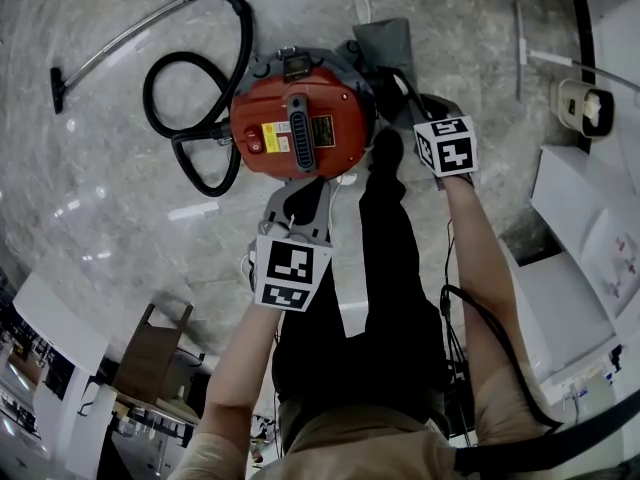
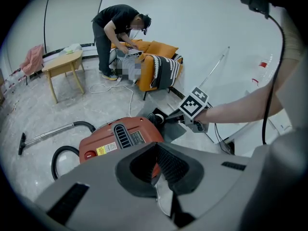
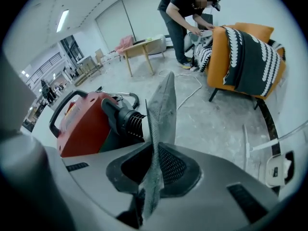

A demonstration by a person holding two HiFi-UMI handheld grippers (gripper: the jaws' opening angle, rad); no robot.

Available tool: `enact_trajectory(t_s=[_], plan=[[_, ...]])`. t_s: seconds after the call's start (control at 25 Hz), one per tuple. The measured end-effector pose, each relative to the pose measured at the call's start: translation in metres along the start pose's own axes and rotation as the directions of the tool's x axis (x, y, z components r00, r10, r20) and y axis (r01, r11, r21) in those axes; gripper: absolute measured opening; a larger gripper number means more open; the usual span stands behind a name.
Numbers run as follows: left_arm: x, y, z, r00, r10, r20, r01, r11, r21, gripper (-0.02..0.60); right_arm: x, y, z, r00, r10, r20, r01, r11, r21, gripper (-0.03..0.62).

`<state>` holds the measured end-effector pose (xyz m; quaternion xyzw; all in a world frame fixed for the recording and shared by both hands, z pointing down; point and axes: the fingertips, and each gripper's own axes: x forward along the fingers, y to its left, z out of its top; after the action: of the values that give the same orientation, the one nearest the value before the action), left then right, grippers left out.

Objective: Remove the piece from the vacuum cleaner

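Thin grey mesh fabric piece (image 3: 163, 109): creased, edge-on, rising out of the claw.
Right claw (image 3: 154, 171): clenched on its lower edge.
Left claw (image 2: 156, 172): pinched together, red drum-shaped vacuum cleaner (image 1: 300, 128) just beyond.

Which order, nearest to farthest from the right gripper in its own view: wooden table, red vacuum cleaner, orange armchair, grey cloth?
1. grey cloth, between its jaws
2. red vacuum cleaner, left
3. orange armchair, right
4. wooden table, far back
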<state>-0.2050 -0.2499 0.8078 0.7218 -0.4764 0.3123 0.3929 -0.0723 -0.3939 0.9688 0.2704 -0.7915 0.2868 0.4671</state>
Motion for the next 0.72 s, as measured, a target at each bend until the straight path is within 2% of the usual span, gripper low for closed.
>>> enact_trajectory(t_s=[0.36, 0.72], plan=[[-0.004, 0.0, -0.004, 1.0, -0.006, 0.0, 0.006, 1.0, 0.002, -0.006, 0.0, -0.005, -0.001, 1.0, -0.002, 0.009, 0.002, 1.0, 0.004, 0.041], [-0.002, 0.002, -0.008, 1.0, -0.009, -0.007, 0.009, 1.0, -0.002, -0.006, 0.002, -0.01, 0.001, 0.999, 0.037, 0.006, -0.037, 0.998, -0.058, 0.043]])
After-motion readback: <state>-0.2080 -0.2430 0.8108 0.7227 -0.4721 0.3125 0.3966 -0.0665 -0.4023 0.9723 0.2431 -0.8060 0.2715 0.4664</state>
